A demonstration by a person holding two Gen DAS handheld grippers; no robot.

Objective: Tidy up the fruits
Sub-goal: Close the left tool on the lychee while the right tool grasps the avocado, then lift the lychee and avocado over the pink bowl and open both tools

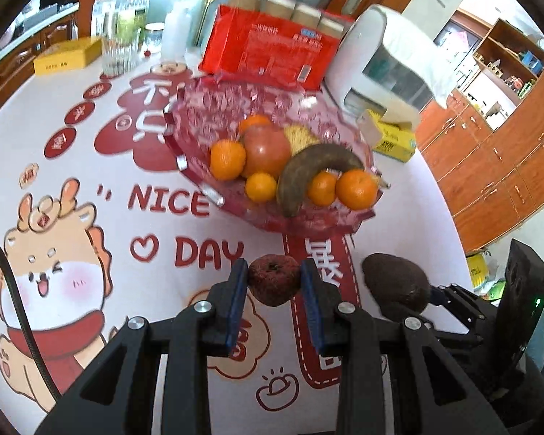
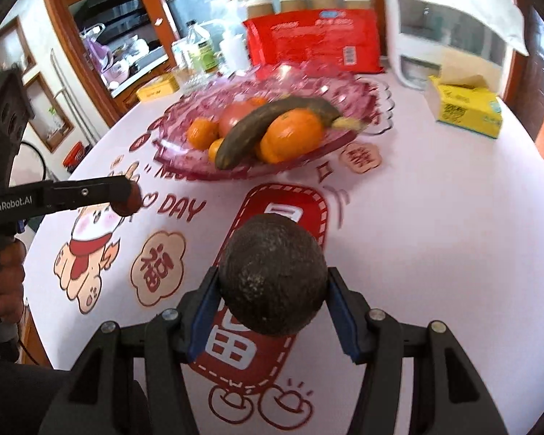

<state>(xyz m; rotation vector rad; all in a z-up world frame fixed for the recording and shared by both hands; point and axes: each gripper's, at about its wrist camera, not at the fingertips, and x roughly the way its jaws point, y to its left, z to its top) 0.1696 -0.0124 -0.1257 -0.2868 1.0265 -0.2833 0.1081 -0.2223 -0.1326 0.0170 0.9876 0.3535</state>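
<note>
Nearest to you, your right gripper (image 2: 272, 311) has its jaws pinching the dark avocado (image 2: 272, 275) from both sides, its narrower end pointing forward toward the pink glass fruit bowl (image 2: 185, 166). Your left gripper (image 1: 273, 282) has its jaws pinched on a small, wrinkled reddish-brown fruit (image 1: 273, 279) — too shrivelled to name with certainty. Both fruits look to be held above the counter (image 2: 435, 253), on the near side of the bowl.

The relation that matters: the bowl lies straight ahead of both grippers, and from the left wrist view the left one sits just short of the bowl's near rim, with the avocado (image 1: 395, 282) beside it to the right and about level. I would judge neither hand clearly nearer.

Inside the bowl, the browned banana (image 1: 308, 174) lies across the near half, its long axis running crosswise to your approach, with oranges (image 1: 355, 188) tucked against it and a red apple (image 1: 266, 150) behind. The emptier glass is on the bowl's left and far side — that seems the better drop zone for either fruit.

Beyond the bowl stands a red package (image 1: 268, 50).
</note>
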